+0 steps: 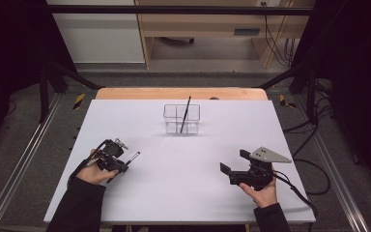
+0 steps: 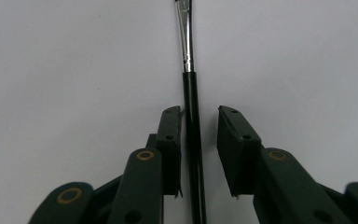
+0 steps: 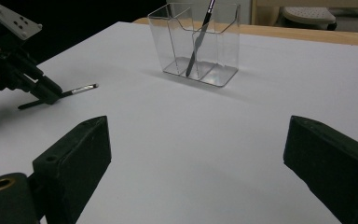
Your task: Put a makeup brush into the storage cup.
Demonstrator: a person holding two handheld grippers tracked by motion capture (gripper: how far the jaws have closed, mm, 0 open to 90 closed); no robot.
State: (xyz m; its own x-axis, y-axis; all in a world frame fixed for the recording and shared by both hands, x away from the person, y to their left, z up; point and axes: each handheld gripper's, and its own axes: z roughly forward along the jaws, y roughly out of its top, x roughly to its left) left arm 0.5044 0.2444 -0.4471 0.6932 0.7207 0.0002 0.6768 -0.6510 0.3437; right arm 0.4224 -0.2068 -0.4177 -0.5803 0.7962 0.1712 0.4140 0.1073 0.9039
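Both forearms come in from the bottom edge of the high view, each hand w/ a gripper over the white table [image 1: 183, 188]. Left gripper [image 1: 125, 166] sits low at the table's left-front area, tilted down toward the surface; its jaws straddle a thin black brush [image 2: 192, 126] lying flat on the table. In the left gripper view the brush handle runs straight up btwn the two pads: it's right against the left pad, w/ a clear gap to the right pad, so jaws are apart, not clamped. Silver ferrule [image 2: 186, 42] and tip end stick out past the jaw tips, pointing away from the hand. Right gripper [image 1: 234, 166] is at the table's right-front, well apart from the brush, grey three-cornered plate on top; jaws wide apart, nothing btwn them, per the right gripper view. Clear plastic holder [image 1: 181, 119] w/ compartments stands upright near the table's far-middle; a 2nd black brush [image 1: 185, 114] leans inside it, tilted, top end sticking above the rim. Which compartment exactly: looks like the middle one in the right gripper view, not certain.
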